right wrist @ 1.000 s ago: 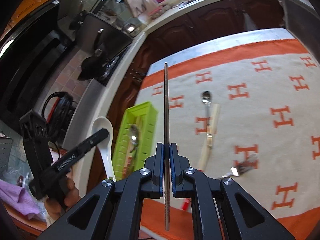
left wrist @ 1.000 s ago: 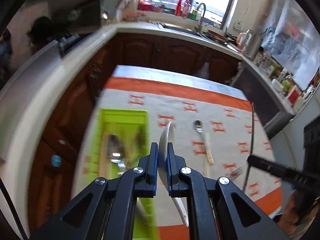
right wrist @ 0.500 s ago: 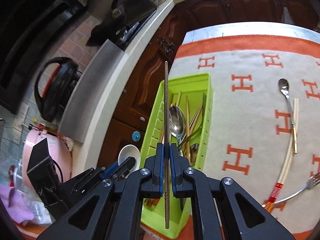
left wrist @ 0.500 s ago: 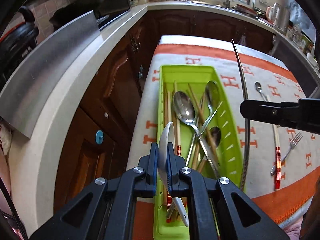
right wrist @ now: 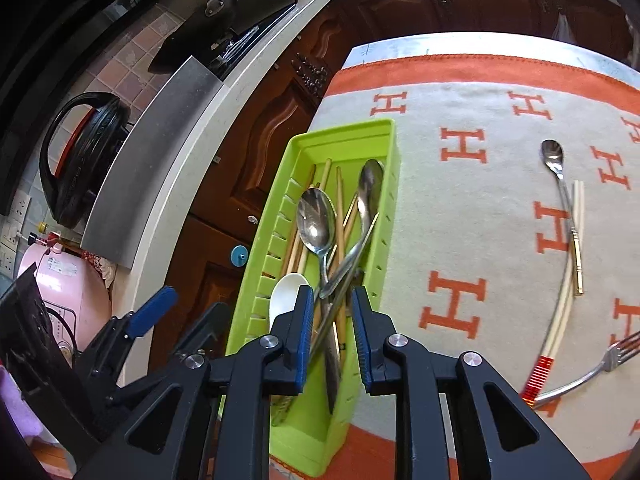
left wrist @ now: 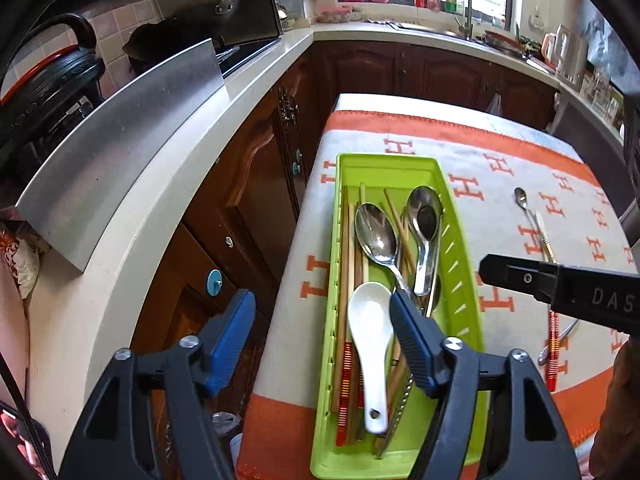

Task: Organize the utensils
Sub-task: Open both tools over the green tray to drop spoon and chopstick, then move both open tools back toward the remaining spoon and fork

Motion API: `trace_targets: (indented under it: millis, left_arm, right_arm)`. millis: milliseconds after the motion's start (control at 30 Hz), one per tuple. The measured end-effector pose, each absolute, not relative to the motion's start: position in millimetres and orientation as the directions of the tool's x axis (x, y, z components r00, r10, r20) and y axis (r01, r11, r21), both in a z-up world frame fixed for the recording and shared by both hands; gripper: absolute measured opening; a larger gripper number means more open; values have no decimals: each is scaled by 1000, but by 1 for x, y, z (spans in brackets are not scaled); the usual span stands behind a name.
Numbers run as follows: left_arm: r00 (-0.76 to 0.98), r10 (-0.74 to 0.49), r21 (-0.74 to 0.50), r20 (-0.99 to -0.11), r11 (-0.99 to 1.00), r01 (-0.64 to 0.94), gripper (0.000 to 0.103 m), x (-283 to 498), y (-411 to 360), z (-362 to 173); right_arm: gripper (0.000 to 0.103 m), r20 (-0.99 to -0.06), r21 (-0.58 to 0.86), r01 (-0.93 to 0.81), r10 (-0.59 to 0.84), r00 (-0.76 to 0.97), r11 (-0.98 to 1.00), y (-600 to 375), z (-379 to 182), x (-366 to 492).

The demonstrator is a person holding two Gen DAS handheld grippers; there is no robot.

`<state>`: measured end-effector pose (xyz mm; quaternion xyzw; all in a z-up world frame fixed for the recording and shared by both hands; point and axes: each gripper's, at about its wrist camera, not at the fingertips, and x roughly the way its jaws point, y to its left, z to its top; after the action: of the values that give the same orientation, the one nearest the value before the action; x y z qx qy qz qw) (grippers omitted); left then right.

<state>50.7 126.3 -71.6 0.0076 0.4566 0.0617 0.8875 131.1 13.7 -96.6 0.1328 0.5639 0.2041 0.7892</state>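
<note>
Left wrist view: green tray [left wrist: 460, 248] mid-frame, filling up — both tongs released.

White ceramic spoon [left wrist: 370, 336] lies in the tray at lower centre, on wooden chopsticks [left wrist: 347, 264] and beside two steel spoons [left wrist: 376, 236]; the left gripper [left wrist: 322, 340] stands spread wide above it, gripping nothing. Judging by what lies loose, the job is well along but unfinished — a small spoon [left wrist: 520, 197], pale chopsticks with red ends [left wrist: 553, 332] and a fork remain on the orange-and-cream cloth [left wrist: 500, 168] at right. Only the right wrist view shows that fork [right wrist: 616, 354] plainly at lower right, and the right gripper [right wrist: 331, 332], parted and empty, over the tray's near end.
</note>
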Motion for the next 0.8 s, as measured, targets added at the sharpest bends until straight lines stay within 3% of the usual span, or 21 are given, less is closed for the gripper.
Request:
trace_targets:
  millis: [233, 567, 800]
  left_arm:
    - [588, 103, 38, -803, 992, -122, 80, 43, 125, -58]
    - [654, -38, -106, -756, 992, -64, 81, 42, 108, -18]
    - [676, -126, -133, -726, 990, 41, 81, 30, 73, 8]
  right_arm:
    - [20, -851, 405, -133, 426, 307, 905, -24, -85, 115]
    - [20, -862, 282, -57, 279, 424, 958, -110, -29, 70]
    - [32, -826, 195, 13, 157, 542, 981, -174, 26, 18]
